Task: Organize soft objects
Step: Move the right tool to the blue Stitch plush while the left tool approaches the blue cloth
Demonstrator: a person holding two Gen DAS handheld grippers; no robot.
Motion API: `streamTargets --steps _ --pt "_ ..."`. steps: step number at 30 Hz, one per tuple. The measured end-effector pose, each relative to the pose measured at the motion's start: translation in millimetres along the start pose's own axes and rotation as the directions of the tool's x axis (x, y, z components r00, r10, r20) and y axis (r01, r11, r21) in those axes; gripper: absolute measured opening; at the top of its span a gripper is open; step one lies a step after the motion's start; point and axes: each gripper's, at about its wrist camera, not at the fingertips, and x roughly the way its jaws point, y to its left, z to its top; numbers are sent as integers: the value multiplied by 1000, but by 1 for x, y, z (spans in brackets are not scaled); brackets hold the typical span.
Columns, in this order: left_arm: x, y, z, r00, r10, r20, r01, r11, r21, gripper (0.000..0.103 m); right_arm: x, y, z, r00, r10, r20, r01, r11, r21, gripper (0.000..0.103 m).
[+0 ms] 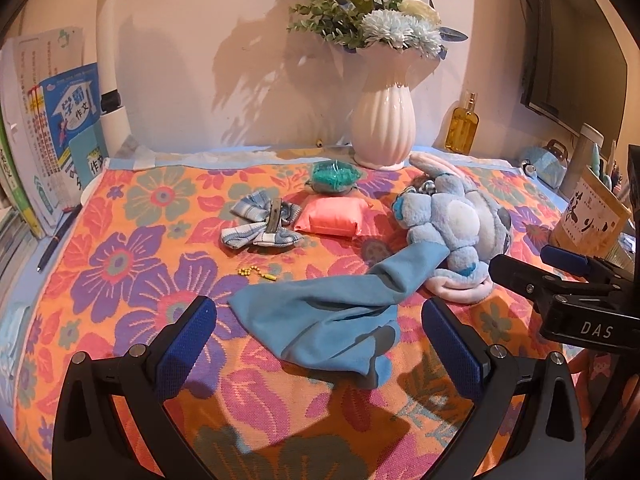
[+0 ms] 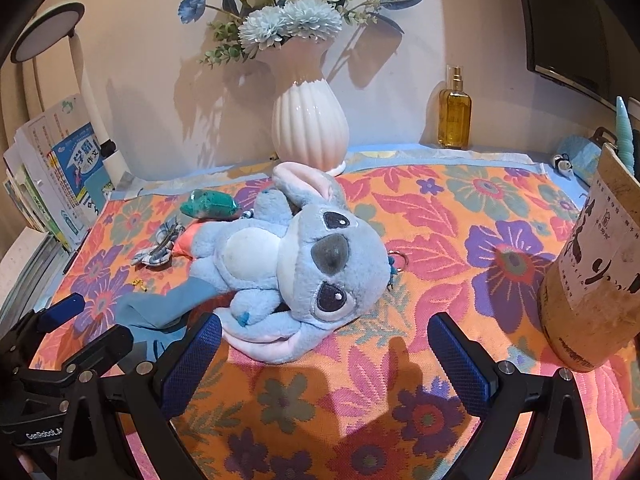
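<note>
Two claws, both spread and empty: left claw (image 1: 318,330) hangs over the blue cloth (image 1: 320,320), right claw (image 2: 325,344) sits just short of the plush (image 2: 296,256).

Soft items lie on the floral worktop (image 2: 440,216): the plush on its back mid-worktop, the cloth at its foot end with one corner touching or tucked under it (cannot tell which), a pink pillow (image 1: 332,218), a checked bow (image 1: 260,220) and a teal pouch (image 1: 334,176) further back toward the vase (image 1: 384,128).

Handling, as judged: the plush looks light and squashy, so you should pinch a thin part, an ear or a limb, not the round head. The cloth is limp and thin; take it at a raised fold, and expect it to drape and drag. The vase looks fragile, so keep swings low near it.

Left view shows you the pillow, the bow's clip and a small gold chain (image 1: 256,272) clearly. Right view gives the plush's face, a key ring (image 2: 396,260) by its head, and a brown jar (image 2: 592,280) close to the right.
</note>
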Motion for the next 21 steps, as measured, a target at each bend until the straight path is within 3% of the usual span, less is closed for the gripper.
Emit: streamTargets --steps 21 --pt "2 0 0 1000 -1 -13 1 1000 1 102 4 -1 0 1000 -5 -16 5 1000 10 103"
